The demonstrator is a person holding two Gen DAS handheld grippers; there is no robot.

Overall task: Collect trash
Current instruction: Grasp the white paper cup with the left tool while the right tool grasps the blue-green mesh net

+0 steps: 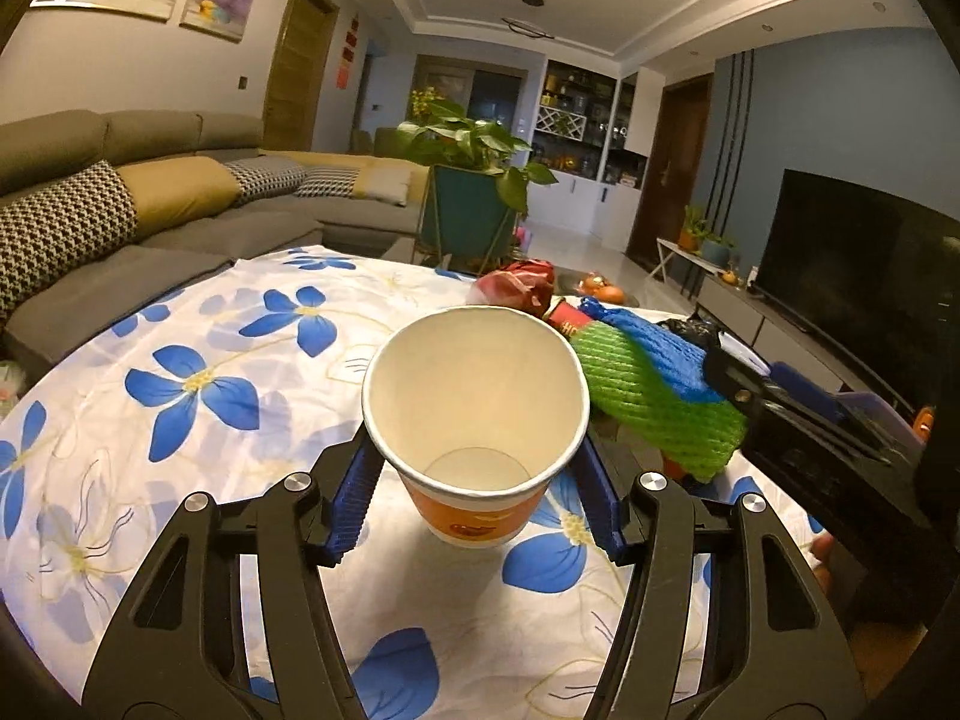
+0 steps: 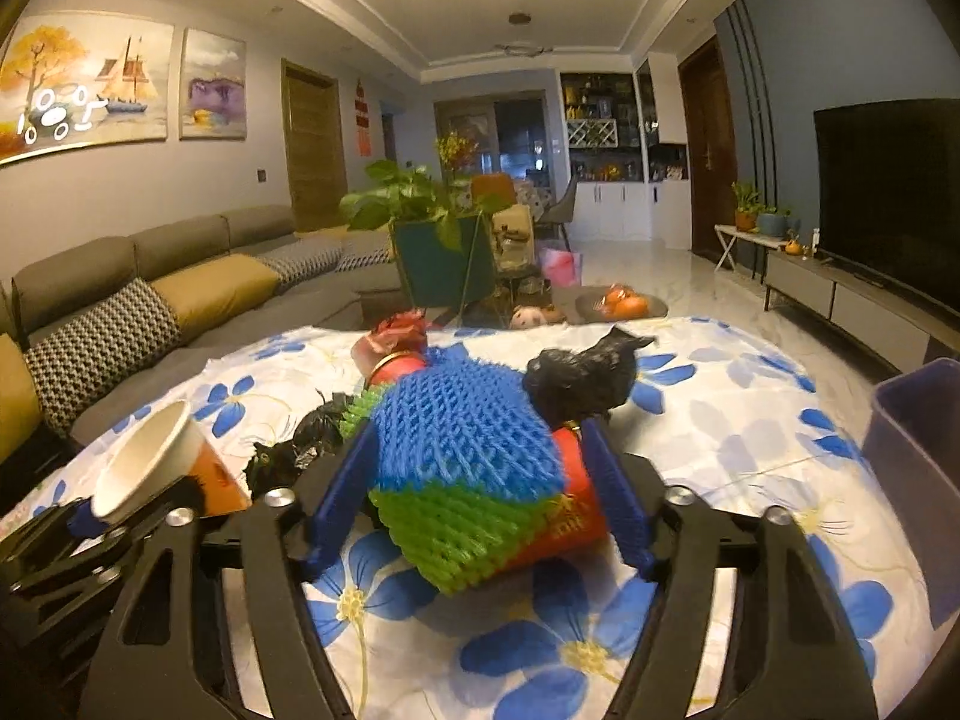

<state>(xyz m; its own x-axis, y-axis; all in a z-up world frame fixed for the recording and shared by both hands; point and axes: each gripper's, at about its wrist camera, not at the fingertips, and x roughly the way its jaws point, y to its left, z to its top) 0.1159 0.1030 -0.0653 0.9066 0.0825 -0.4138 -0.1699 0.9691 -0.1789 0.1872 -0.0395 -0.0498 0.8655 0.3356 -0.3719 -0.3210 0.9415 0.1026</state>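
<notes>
Presently, in the left wrist view, the left claw [image 1: 477, 483] is closed on a paper cup [image 1: 475, 414], its blue pads [image 1: 354, 504] pressing the cup's sides below the rim; the cup is carried mouth toward the camera and clear of the flowered cloth [image 1: 198, 396] on the tabletop, which I judge suits transport to a bin. At 2 o'clock from the cup sits the green and blue foam net [image 1: 654, 396], with the right claw's black body reaching it from 3 o'clock. Further rubbish, a reddish crumpled wrapper [image 1: 519, 288], lies at 12 o'clock. In the right wrist view, the right claw [image 2: 480, 480] grips a bundle: the foam net [image 2: 474, 468] wrapped about a red can [image 2: 570, 510], held between both blue fingers [image 2: 618, 498] and apparently just above the cloth. A black crumpled bag [image 2: 582, 378] lies at 1 o'clock, another black scrap [image 2: 288, 450] at 9 o'clock. The cup [image 2: 162, 462] shows at 9 o'clock, further out. A dark blue bin [image 2: 918, 480] stands at 3 o'clock, the likely destination.
</notes>
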